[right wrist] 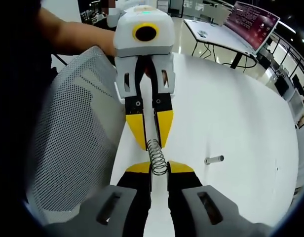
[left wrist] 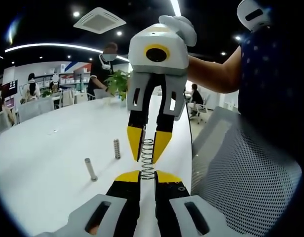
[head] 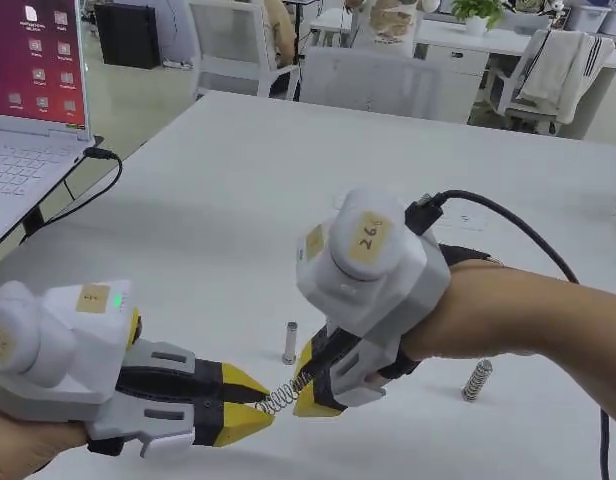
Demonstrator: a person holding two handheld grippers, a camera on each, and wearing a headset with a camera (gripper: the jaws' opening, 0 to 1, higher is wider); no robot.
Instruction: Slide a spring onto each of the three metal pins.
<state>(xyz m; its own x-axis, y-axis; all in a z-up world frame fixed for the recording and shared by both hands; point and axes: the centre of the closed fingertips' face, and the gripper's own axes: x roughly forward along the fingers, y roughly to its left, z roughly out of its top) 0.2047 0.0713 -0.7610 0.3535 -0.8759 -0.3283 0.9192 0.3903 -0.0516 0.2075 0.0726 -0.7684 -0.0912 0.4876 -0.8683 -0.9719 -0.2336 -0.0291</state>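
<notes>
One thin wire spring [head: 281, 397] spans the gap over the near edge of the white tabletop [head: 238, 200], each end pinched in closed tips: left gripper [head: 268, 402], right gripper [head: 308, 385]. A short grey metal pin [head: 290, 343] stands upright just behind it. A second spring [head: 477, 380] lies well to the right, near that same edge.

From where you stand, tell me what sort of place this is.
Probably an open-plan office: an open silver laptop with a red screen on the long white table, white desk chairs behind it, and a square ceiling air-conditioning vent.
</notes>
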